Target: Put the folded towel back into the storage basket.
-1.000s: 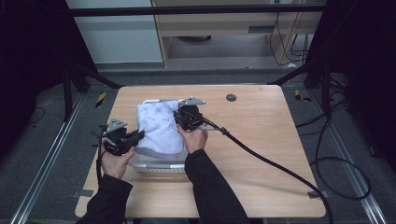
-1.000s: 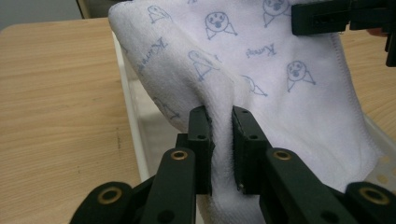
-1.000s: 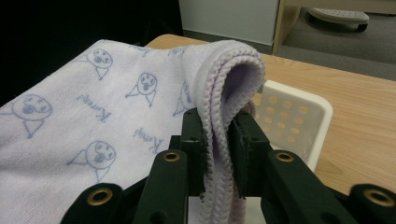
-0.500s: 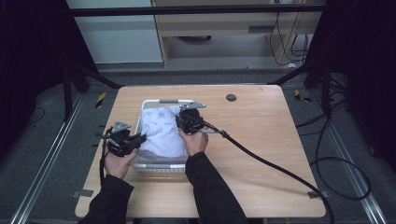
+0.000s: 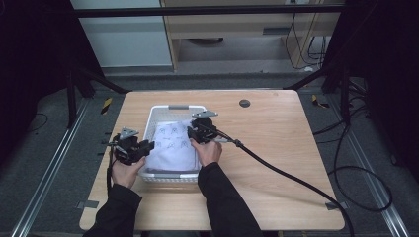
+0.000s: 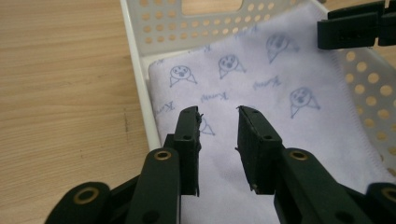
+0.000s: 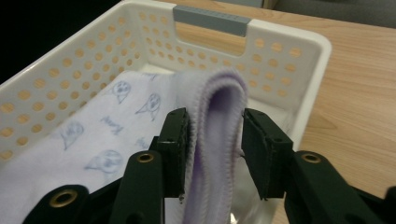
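The cloth [image 5: 174,143], pale lilac with printed faces, lies folded in the white basket [image 5: 150,118] near the worktop's [image 5: 296,128] left edge. Its long axis runs from the basket's near wall toward the grey-handled far wall.

The left gripper [image 6: 218,122] hovers above the cloth's near left part. Its jaws have just been opening and now stand narrowly apart with nothing between them.

The right gripper [image 7: 212,126] is farther in, at the basket's right wall. Its jaws have just been opening too. A fold of the cloth's hem stands upright between them, touching the left pad, with a gap at the right one, so the grip looks released.

To finish well, I would open both grippers further and lift straight up. That should let the raised fold drop flat inside the basket without snagging.
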Demonstrator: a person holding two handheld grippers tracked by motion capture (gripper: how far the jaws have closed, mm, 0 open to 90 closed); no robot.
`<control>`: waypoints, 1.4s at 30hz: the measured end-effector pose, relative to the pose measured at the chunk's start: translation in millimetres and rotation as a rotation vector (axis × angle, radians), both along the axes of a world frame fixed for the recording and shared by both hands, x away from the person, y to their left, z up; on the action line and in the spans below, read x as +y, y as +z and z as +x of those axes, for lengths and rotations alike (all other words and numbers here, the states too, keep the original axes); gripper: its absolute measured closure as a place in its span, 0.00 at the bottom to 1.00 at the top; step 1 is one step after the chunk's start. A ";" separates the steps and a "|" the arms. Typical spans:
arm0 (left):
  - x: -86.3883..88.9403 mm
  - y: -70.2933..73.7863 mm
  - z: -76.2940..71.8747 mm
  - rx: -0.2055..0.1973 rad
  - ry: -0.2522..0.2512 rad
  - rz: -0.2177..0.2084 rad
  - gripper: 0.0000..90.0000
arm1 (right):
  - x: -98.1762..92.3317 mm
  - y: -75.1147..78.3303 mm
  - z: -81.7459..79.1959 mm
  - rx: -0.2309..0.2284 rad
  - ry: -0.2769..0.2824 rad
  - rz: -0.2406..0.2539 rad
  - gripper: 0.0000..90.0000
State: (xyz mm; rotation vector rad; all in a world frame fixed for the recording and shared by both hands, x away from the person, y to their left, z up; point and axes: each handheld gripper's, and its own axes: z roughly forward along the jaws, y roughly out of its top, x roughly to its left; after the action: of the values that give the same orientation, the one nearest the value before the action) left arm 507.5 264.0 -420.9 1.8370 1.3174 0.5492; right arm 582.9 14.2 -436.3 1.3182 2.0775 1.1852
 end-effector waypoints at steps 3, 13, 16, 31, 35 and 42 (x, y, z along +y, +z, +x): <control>2.8 2.6 -2.4 -0.009 0.004 -0.011 0.76 | -6.7 5.9 -0.8 -0.026 -0.017 0.011 0.64; 1.1 13.1 -14.9 -0.043 -0.035 -0.052 0.71 | -40.4 38.9 -12.9 -0.148 -0.001 0.043 0.45; -1.0 15.8 -17.8 -0.057 -0.055 -0.063 0.67 | -55.0 44.9 -16.8 -0.155 0.008 0.053 0.40; -8.4 19.6 -27.1 -0.111 -0.101 -0.018 0.49 | -134.4 55.1 -42.1 -0.161 0.042 0.094 0.26; -7.8 19.2 -28.4 -0.120 -0.107 -0.003 0.45 | -155.9 52.2 -51.2 -0.157 0.030 0.088 0.23; -2.0 15.4 -31.9 -0.120 -0.108 0.019 0.38 | -194.5 38.8 -69.1 -0.137 0.027 0.093 0.19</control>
State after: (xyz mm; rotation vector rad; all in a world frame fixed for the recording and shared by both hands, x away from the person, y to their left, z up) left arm 475.5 262.0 -405.5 1.8486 1.1301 0.6056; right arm 513.8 -180.3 -397.6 1.2160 1.9702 1.3596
